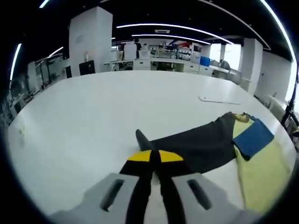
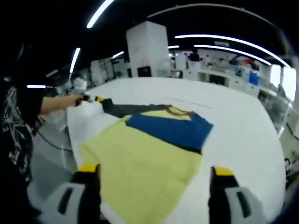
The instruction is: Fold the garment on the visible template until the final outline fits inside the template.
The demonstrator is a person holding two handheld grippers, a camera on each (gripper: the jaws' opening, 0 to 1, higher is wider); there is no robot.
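On the white table [image 2: 243, 135], left gripper [image 1: 150, 151] pinches the garment [image 2: 154, 140] sleeve edge — right gripper [image 2: 154, 175] open-jawed.

Rig look: grey gripper bodies, black jaws, yellow markings; person in dark printed top.
Left gripper [image 1: 154, 156]: light grey moulded housing with two slanted dark slots, two long black jaws, each with a yellow patch near the tip. Right gripper [image 2: 154, 171]: same grey housing with slots, black jaws topped by yellow-orange bands. In the right gripper view the left gripper [image 2: 91, 99] is small, black with a yellow patch. Person [image 2: 18, 116] wears a black short-sleeved top with a white scribble-like print.
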